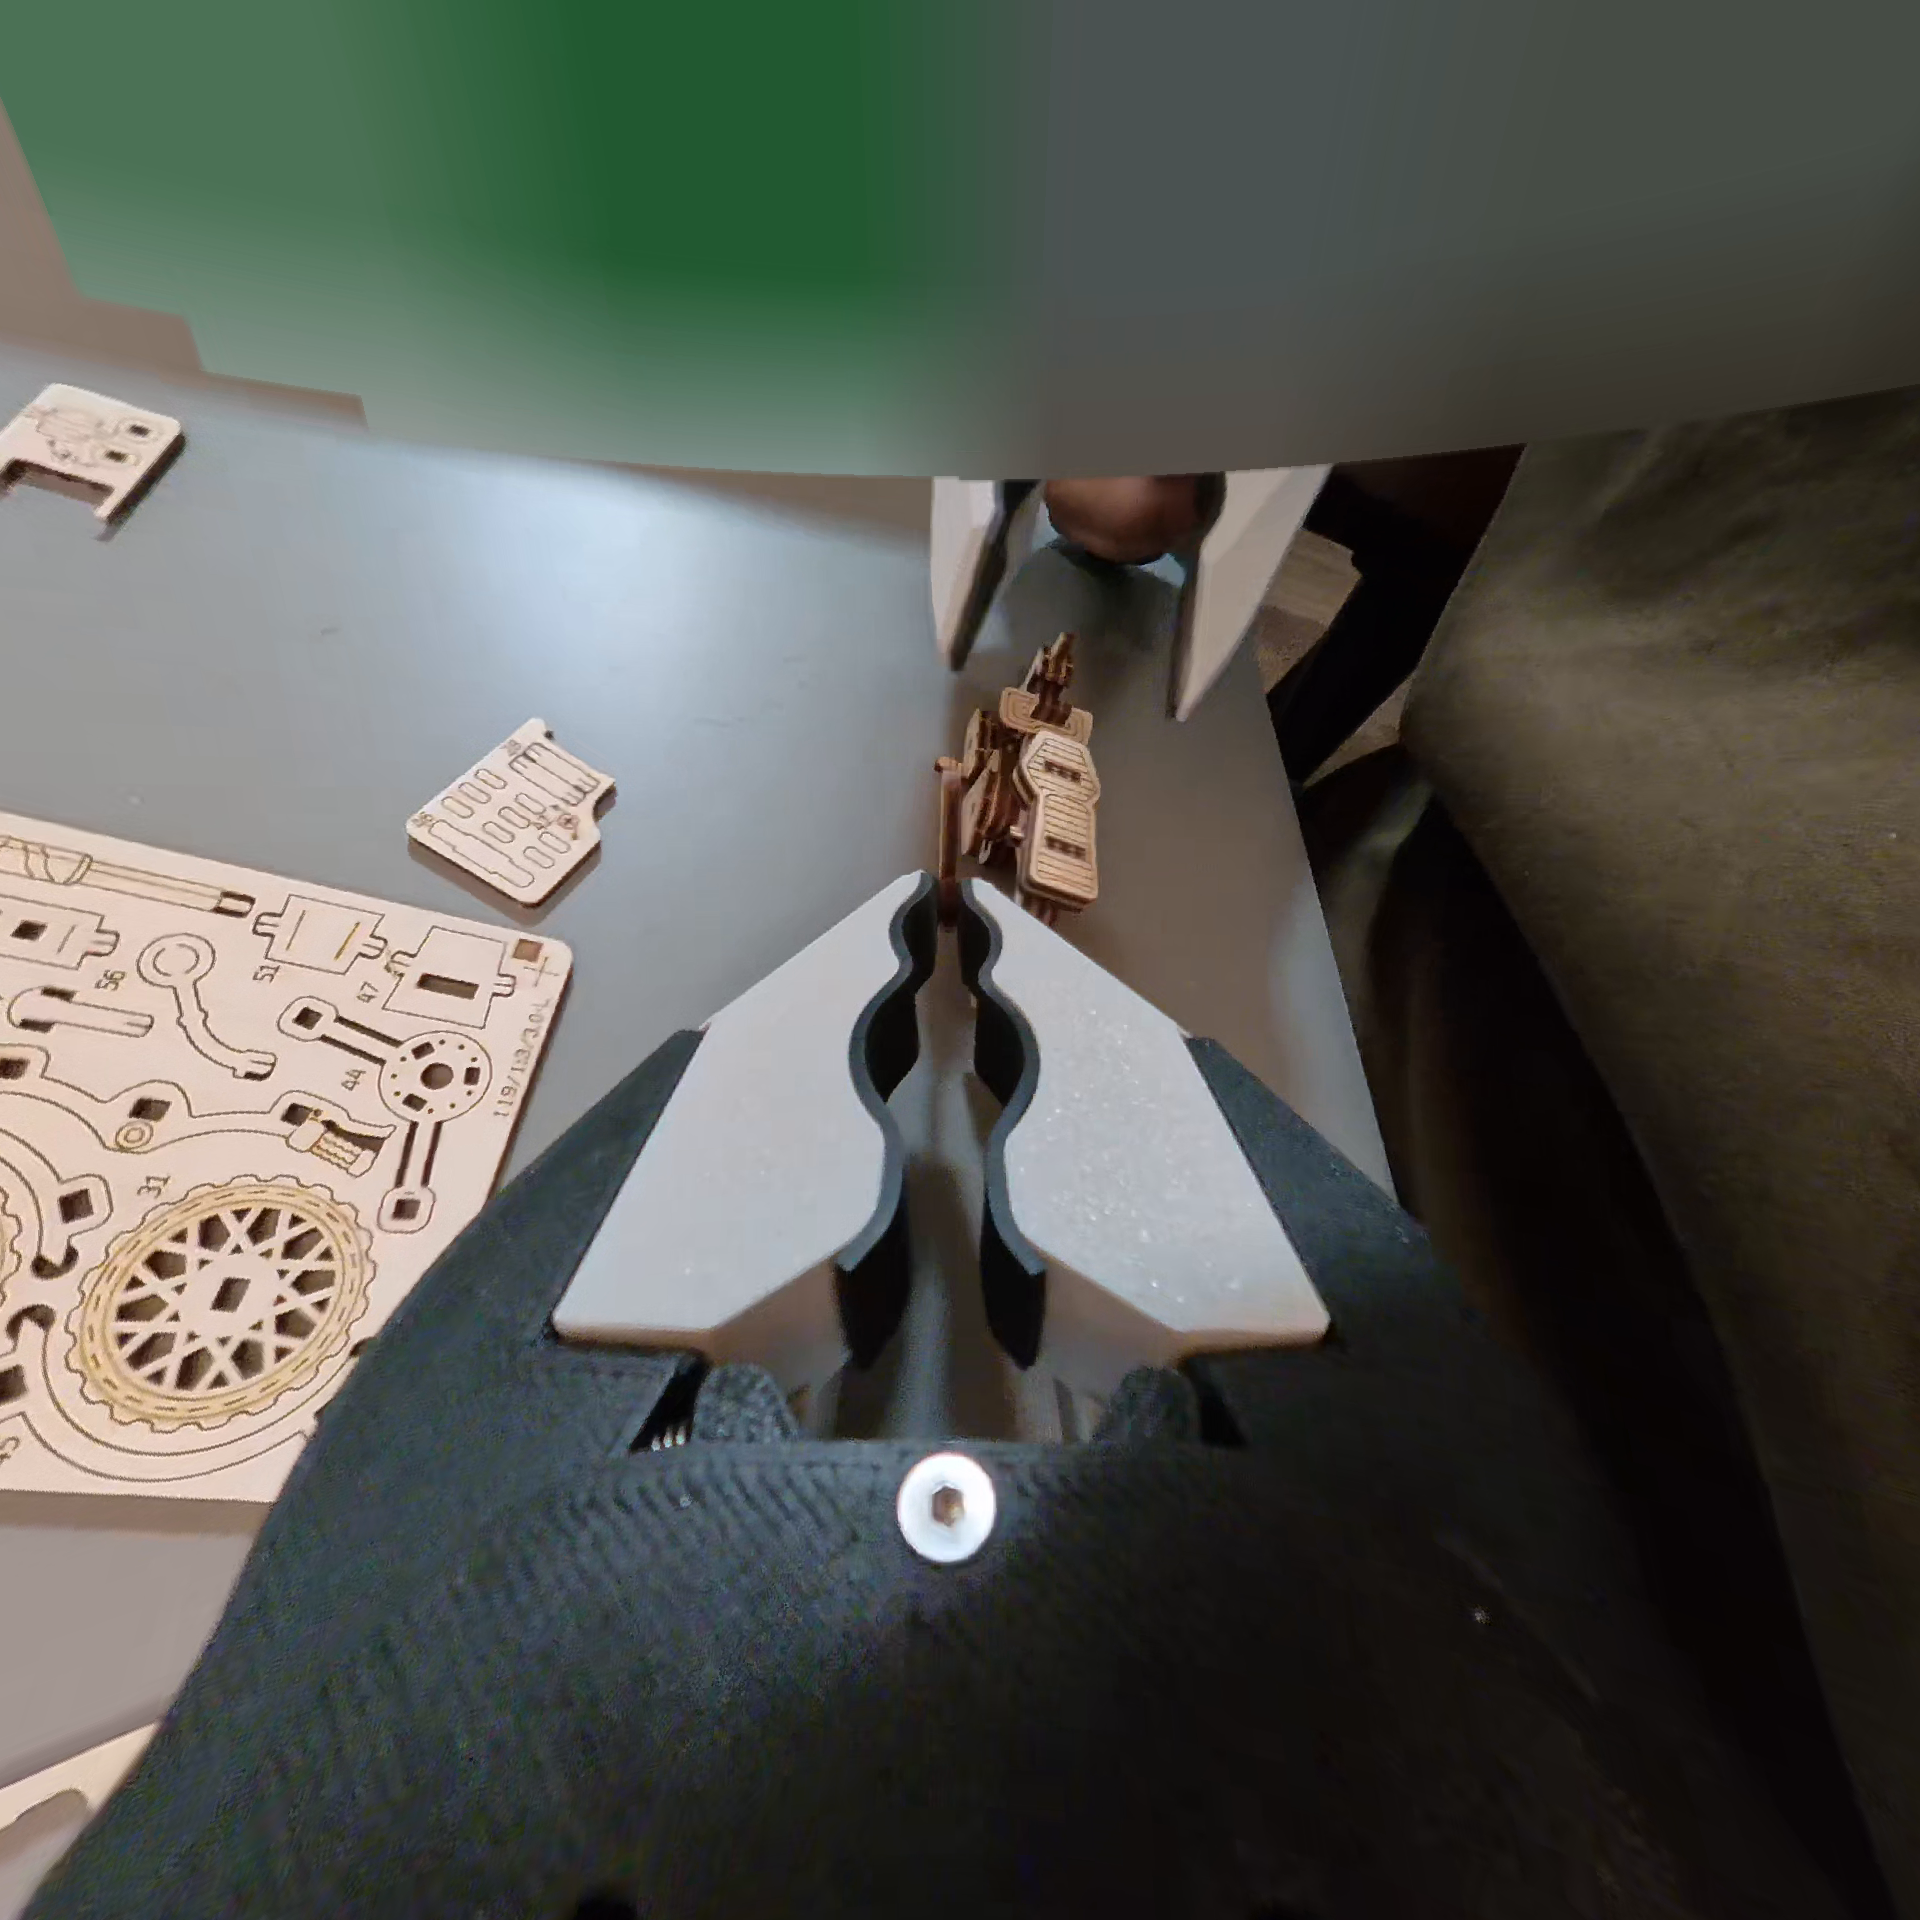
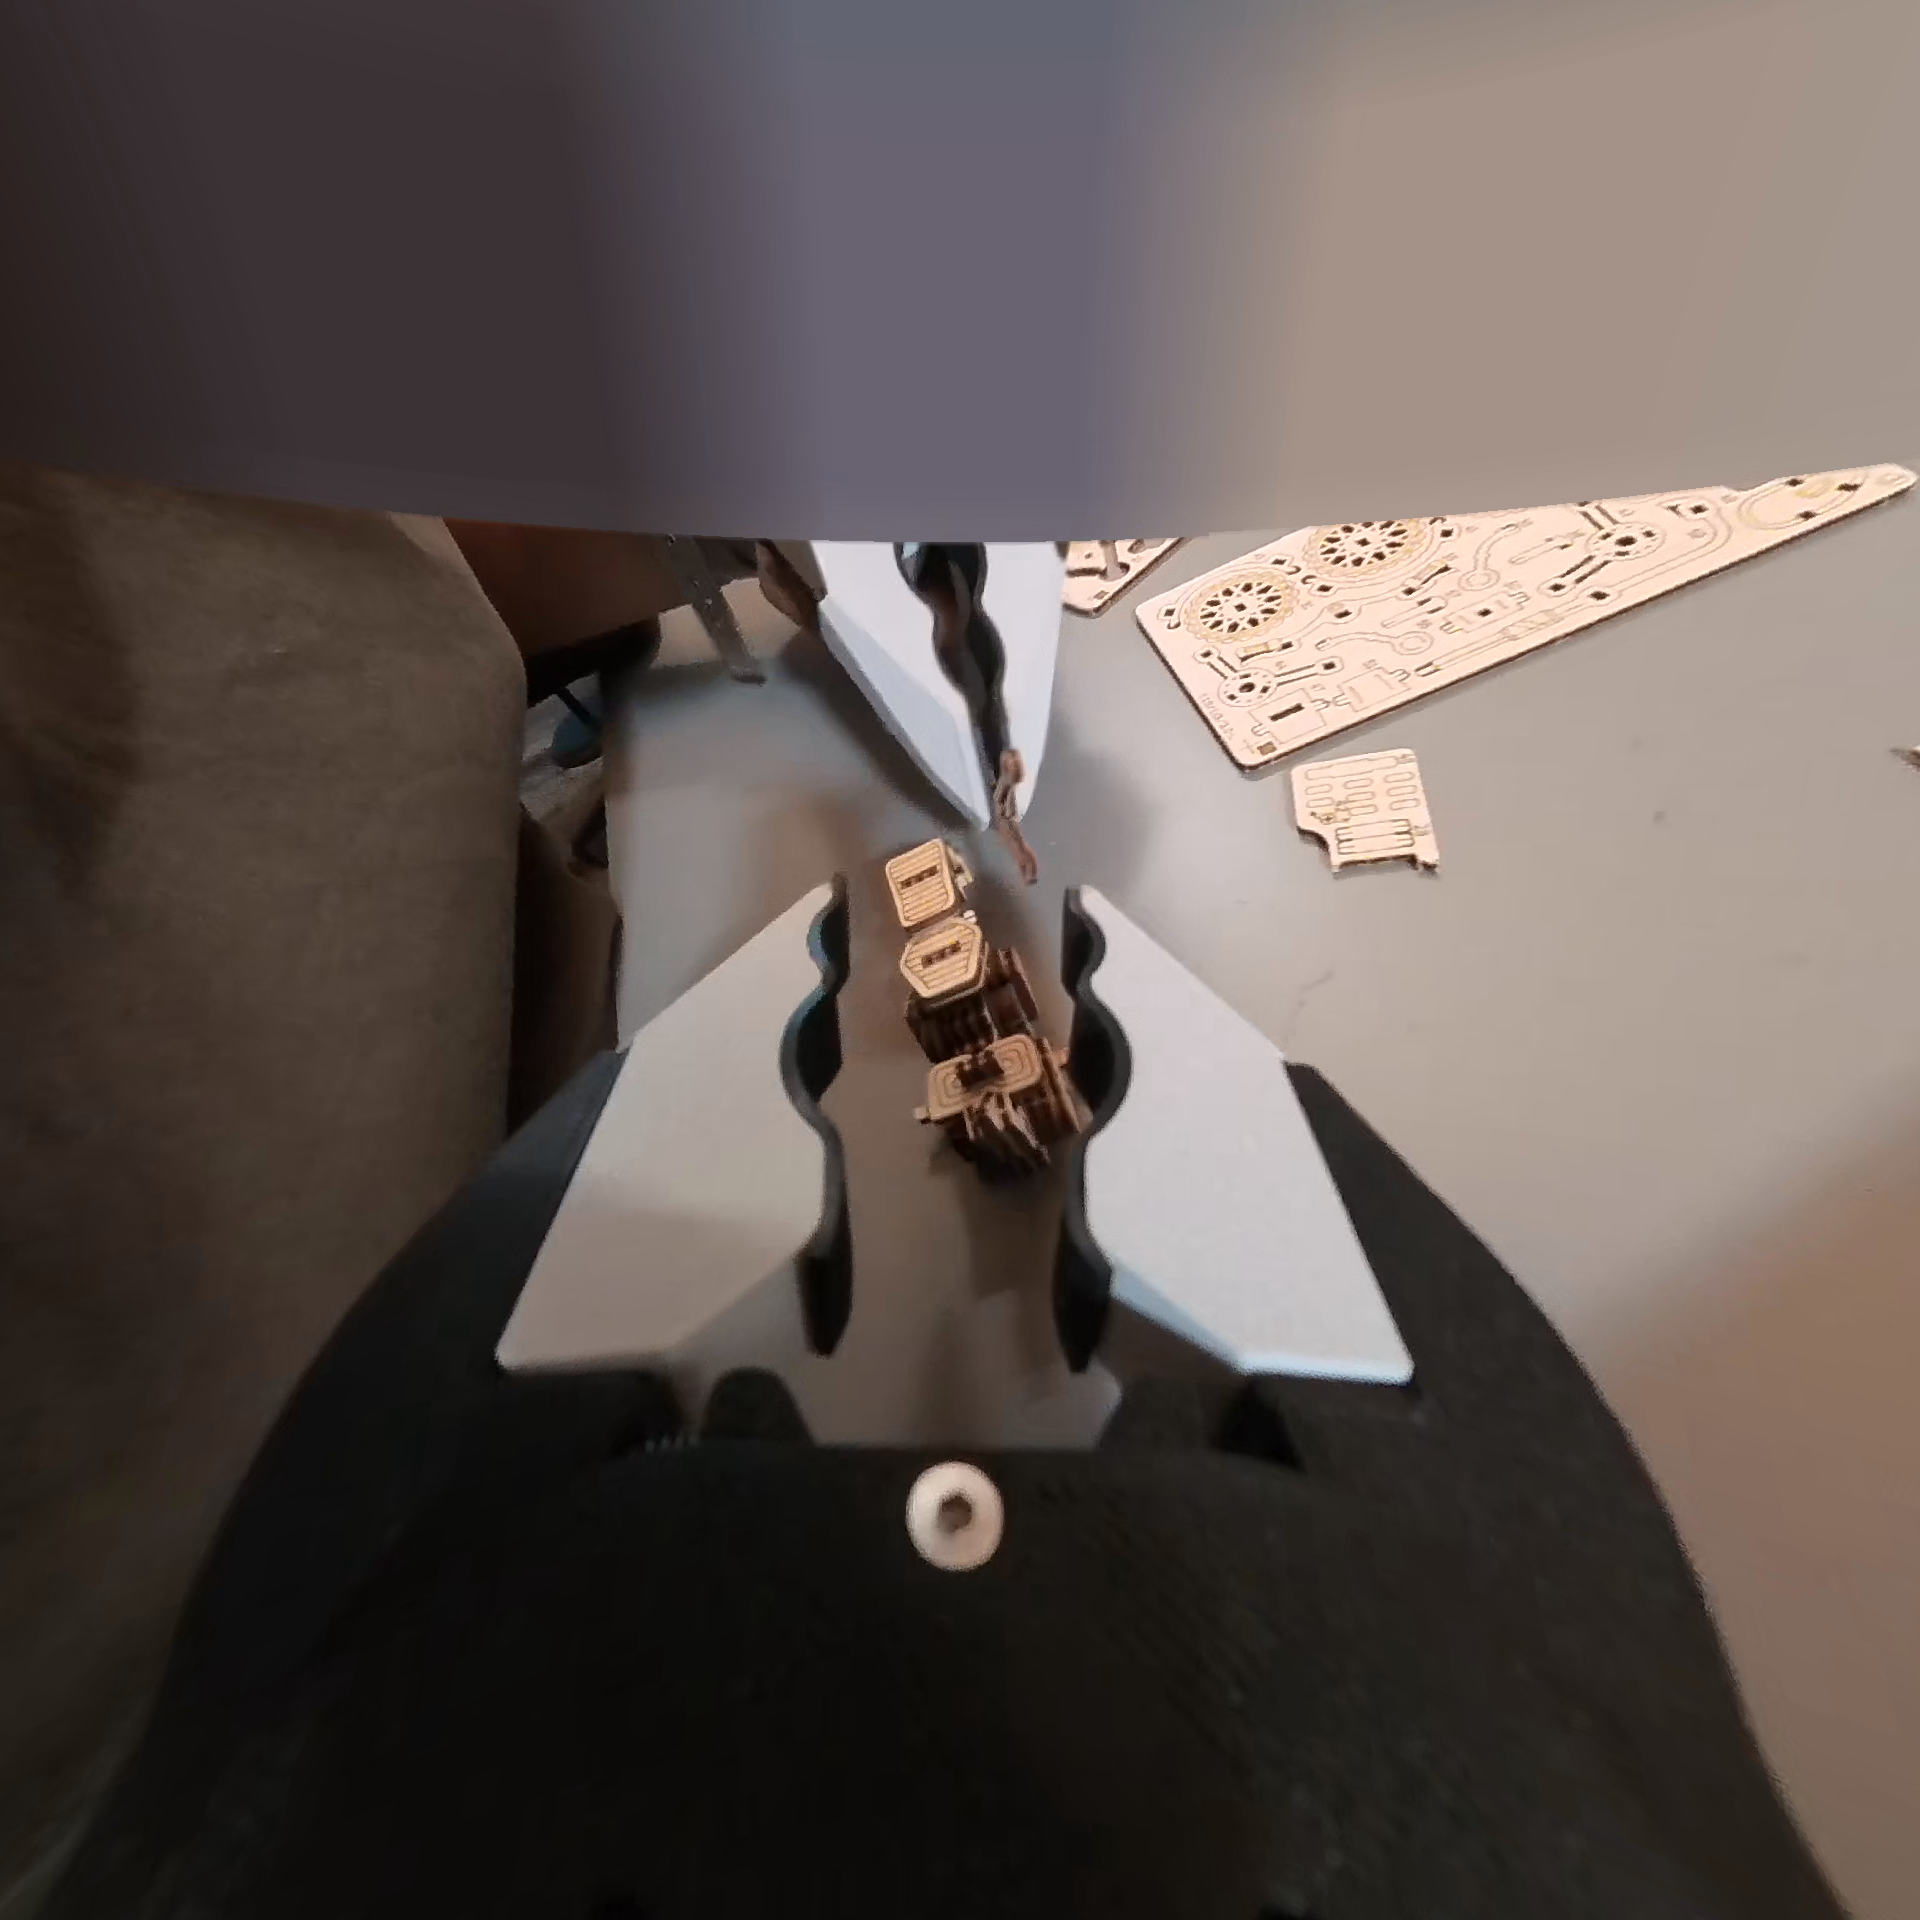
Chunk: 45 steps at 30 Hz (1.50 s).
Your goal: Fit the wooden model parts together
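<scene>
A partly built wooden model lies on the grey table near its right edge. My left gripper is shut on a thin brown wooden part, with its tips just at the model's near end. In the right wrist view the left gripper pinches that part a little beyond the model. My right gripper is open and the model lies between its fingers, close to the right finger. In the left wrist view the right gripper is open behind the model.
A laser-cut wooden sheet of parts lies to the left. A small loose slotted panel lies beside it, and another piece sits farther back. A person's olive clothing borders the table edge.
</scene>
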Available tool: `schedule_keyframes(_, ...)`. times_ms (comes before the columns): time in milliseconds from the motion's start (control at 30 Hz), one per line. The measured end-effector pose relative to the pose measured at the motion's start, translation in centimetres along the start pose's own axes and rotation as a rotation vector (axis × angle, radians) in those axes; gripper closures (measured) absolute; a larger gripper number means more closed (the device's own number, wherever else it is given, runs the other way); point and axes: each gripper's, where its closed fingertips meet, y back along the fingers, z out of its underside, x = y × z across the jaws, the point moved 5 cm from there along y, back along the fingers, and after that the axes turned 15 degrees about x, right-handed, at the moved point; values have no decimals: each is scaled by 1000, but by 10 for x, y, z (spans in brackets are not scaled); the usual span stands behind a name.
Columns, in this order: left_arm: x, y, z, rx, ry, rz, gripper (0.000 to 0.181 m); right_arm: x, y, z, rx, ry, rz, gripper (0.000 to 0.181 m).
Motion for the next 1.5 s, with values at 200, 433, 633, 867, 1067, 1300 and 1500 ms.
schedule_keyframes(200,-6,3,-3,35,75,2,181,-1,-2,9,-68,-28,1,137)
schedule_keyframes(433,-1,-1,2,-18,29,10,181,-1,5,14,-113,1,-12,132)
schedule_keyframes(633,-3,-2,3,-20,43,1,181,-6,-9,19,-168,105,8,131)
schedule_keyframes(867,-4,-2,4,-25,73,4,181,-9,-14,18,-169,213,50,136)
schedule_keyframes(1067,6,-6,9,-75,-57,-16,180,-14,-19,21,-208,299,71,148)
schedule_keyframes(1300,13,-7,11,-91,-142,-24,180,-16,-18,22,-234,352,93,162)
schedule_keyframes(1500,15,-2,5,-31,-99,28,180,-16,-16,22,-235,361,98,164)
